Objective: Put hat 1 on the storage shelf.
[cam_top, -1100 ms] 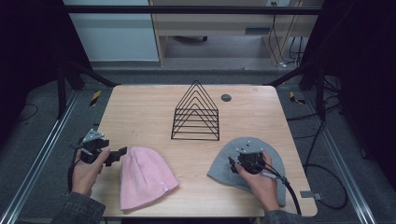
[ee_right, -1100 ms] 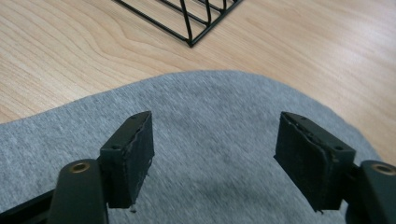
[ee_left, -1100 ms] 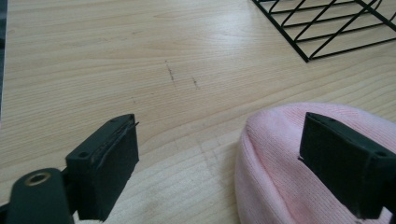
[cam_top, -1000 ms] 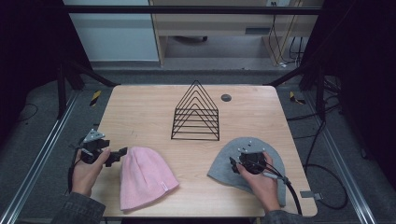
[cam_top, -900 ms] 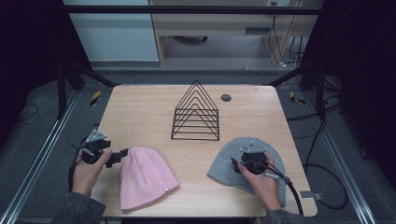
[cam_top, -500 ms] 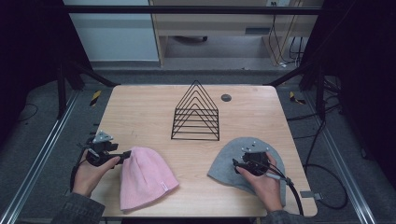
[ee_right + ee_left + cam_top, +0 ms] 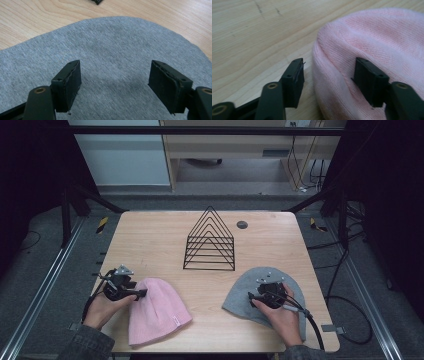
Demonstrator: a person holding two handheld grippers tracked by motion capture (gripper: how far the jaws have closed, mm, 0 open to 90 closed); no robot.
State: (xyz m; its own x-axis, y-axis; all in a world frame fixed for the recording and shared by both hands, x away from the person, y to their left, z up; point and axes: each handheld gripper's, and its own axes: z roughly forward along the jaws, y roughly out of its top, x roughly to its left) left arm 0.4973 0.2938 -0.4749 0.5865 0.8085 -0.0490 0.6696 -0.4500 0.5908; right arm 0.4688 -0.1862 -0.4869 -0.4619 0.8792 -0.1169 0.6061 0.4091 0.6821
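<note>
A pink beanie [image 7: 157, 312] lies flat on the near left of the wooden table [image 7: 150, 245]. My left gripper [image 7: 140, 292] is at its left rim, and its jaws have just been closing. In the left gripper view the beanie's rounded edge [image 7: 374, 37] sits between the jaws of that gripper [image 7: 328, 67]: one finger on the wood beside it, the other on the knit, with a small gap still showing. A grey beanie [image 7: 240, 300] lies at the near right. My right gripper [image 7: 252, 297] hovers open over its cloth [image 7: 112, 45], nothing between the jaws of this gripper [image 7: 115, 72].
A black wire rack [image 7: 210, 242] of nested triangles stands at the table's middle, behind both hats. A small dark disc [image 7: 242, 224] lies beyond it to the right. Cables trail from both grippers off the near edge.
My left gripper has moved right and down onto the pink beanie's rim, and its jaws have narrowed around that edge. The right gripper has stayed over the grey beanie.
</note>
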